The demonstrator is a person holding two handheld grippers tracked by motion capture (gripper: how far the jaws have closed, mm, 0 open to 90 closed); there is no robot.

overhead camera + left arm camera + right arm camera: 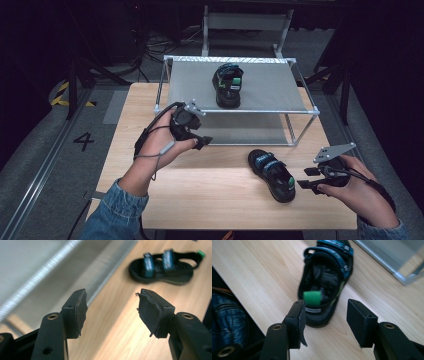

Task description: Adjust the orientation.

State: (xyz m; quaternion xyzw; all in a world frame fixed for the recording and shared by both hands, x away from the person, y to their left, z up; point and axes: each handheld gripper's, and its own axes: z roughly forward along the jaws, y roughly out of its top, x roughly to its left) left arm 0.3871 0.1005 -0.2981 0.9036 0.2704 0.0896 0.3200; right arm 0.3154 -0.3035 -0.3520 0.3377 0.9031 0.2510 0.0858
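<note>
Sandal, black with blue straps and a green heel tab, lies flat on the pale wood worktop, near its front edge and clear of the metal rack. Bare wood surrounds it. The right gripper sits just behind its heel, jaws open and empty; the left gripper, jaws also open, hovers well apart.

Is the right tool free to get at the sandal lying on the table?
Probably yes: the right tool sits open just beside the sandal's heel, with bare table between them and nothing in the way.
</note>
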